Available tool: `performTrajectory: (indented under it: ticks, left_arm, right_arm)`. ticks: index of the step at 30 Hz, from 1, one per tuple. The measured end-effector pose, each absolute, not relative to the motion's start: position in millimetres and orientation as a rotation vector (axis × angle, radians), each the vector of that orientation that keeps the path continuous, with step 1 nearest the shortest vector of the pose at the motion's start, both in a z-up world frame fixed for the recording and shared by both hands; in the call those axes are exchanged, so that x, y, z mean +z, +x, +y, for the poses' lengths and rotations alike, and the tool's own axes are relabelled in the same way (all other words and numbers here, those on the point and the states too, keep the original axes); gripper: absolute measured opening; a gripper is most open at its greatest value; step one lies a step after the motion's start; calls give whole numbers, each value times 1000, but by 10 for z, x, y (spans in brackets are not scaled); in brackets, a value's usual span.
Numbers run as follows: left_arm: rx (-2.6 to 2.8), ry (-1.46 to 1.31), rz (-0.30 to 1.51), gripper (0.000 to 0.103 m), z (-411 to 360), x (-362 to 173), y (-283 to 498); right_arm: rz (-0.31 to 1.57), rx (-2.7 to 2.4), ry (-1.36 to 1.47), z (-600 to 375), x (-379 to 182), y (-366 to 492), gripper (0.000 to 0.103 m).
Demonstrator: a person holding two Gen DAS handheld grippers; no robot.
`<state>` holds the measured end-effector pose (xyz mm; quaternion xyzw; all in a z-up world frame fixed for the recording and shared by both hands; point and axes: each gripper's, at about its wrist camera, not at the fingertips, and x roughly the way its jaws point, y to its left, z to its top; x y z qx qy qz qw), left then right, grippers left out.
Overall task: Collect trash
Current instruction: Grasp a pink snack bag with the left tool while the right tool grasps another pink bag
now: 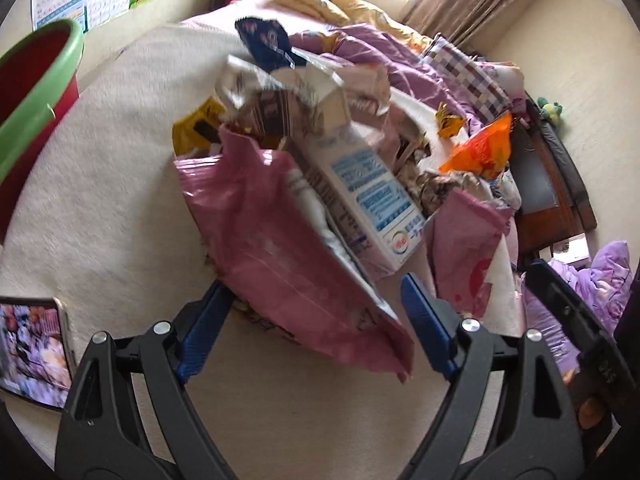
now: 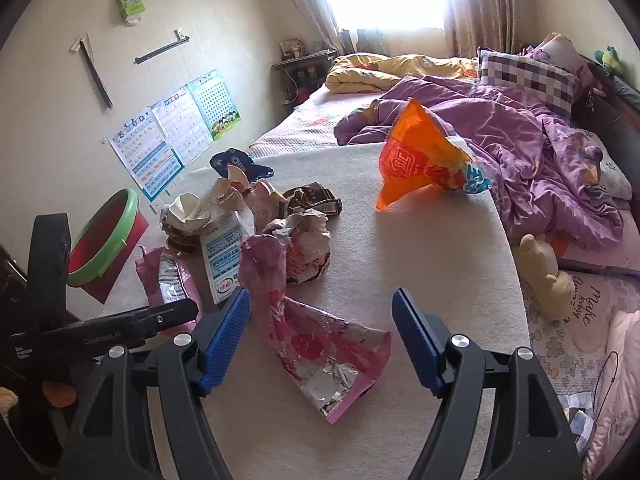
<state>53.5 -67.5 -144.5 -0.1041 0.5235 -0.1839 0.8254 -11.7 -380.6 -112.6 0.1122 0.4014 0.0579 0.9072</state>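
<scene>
Trash lies in a pile on a beige blanket [image 2: 400, 248] on the bed. My left gripper [image 1: 316, 328] is open, its jaws either side of a pink foil wrapper [image 1: 280, 248] that it does not grip. A white and blue carton [image 1: 360, 184] lies just beyond it. My right gripper [image 2: 322, 340] is open over another pink wrapper [image 2: 324, 352]. An orange snack bag [image 2: 420, 160] stands farther off. The carton [image 2: 222, 256], crumpled paper [image 2: 308, 248] and a dark blue wrapper [image 2: 236, 164] show in the right wrist view. A red bin with a green rim [image 2: 104, 240] stands at the left.
A purple duvet [image 2: 520, 140], a yellow quilt [image 2: 392, 68] and a checked pillow [image 2: 524, 76] fill the far side of the bed. A tablet [image 1: 32, 352] lies at the near left. The bin [image 1: 36, 88] shows in the left wrist view too. Posters [image 2: 172, 132] hang on the wall.
</scene>
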Motion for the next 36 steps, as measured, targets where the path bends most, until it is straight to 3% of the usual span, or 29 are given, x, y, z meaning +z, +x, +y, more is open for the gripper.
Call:
performTrajectory:
  ticks: [3, 6, 12, 20, 36]
  left_arm:
    - [-367, -223, 1103, 79, -662, -1447, 541]
    - [-367, -231, 1090, 58, -646, -1424, 540]
    - [-380, -243, 1063, 45, -576, -1288, 508]
    - [-364, -165, 957, 45, -641, -1037, 421]
    - [-397, -142, 925, 45, -636, -960, 320]
  right_arm:
    - [840, 127, 239, -3885, -1171, -76, 71]
    - [851, 135, 244, -3930, -1216, -28, 71]
    - [861, 160, 256, -4003, -1279, 60, 71]
    - [871, 254, 288, -3913, -1293, 156, 71]
    - [959, 240, 193, -3554, -1555, 231, 72]
